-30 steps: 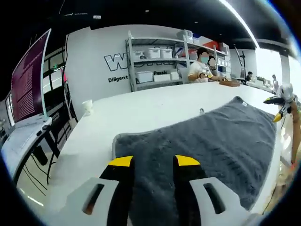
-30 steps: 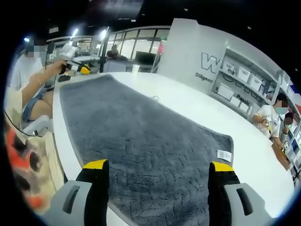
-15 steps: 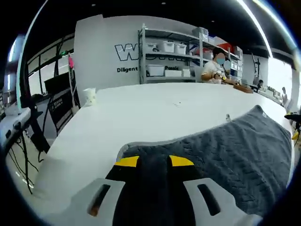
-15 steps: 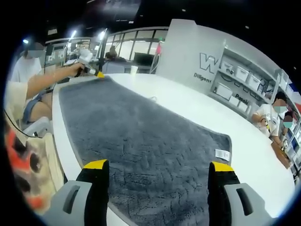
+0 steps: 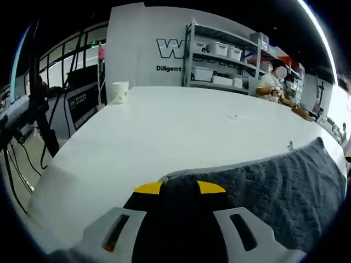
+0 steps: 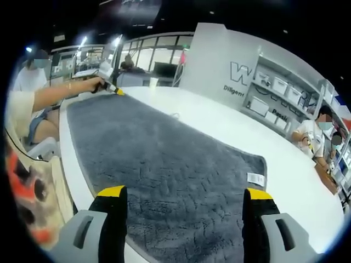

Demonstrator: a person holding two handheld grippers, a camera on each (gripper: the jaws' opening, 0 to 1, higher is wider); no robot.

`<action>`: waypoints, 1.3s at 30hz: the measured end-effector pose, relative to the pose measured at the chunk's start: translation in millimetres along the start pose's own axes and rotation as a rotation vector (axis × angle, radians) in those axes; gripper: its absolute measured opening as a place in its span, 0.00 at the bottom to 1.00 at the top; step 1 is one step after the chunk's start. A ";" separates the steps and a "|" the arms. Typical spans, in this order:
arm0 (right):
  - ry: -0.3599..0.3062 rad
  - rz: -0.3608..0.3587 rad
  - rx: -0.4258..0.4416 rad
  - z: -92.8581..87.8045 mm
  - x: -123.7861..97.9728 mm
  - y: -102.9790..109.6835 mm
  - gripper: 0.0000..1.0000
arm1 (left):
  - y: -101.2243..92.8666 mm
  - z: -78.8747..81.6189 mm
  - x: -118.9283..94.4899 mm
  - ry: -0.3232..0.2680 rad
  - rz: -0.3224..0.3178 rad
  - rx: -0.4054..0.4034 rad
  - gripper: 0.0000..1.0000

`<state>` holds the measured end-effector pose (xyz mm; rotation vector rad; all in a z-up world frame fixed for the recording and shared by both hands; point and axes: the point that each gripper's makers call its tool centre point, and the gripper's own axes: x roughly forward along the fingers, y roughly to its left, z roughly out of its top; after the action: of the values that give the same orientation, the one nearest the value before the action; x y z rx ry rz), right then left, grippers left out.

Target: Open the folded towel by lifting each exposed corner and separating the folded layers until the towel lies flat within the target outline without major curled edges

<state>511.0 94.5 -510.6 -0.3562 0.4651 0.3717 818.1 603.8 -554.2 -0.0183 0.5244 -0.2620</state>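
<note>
The only container on the table is a white paper cup (image 5: 119,91) sitting at the far left edge, and I can't tell if anything's in it; over on the metal shelving (image 5: 227,60) by the wall there are white bins lined up, contents hidden too. The white table (image 5: 164,131) is taking up most of the room here, with big dark lettering on the grey wall behind it and a person sitting working at the far right end. The grey towel (image 6: 164,164) is lying spread out flat along the near side of the table, its little white tag (image 6: 255,178) showing near the right corner. The left gripper (image 5: 179,188) is pinching the towel's corner, yellow tips nearly together with cloth between them. The right gripper (image 6: 182,193) is hanging over the towel with its jaws spread wide, gripping nothing. The right gripper view is also catching the person's forearm reaching out to that far corner.
</note>
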 end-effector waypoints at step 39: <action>-0.059 -0.062 -0.042 6.5 4.8 -16.6 0.82 | -115.5 -44.4 -166.6 -0.181 -0.412 0.096 0.89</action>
<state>524.4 84.0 -503.4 -0.3983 0.3877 0.3310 629.3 536.3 -500.8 -0.0561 0.3233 -0.6816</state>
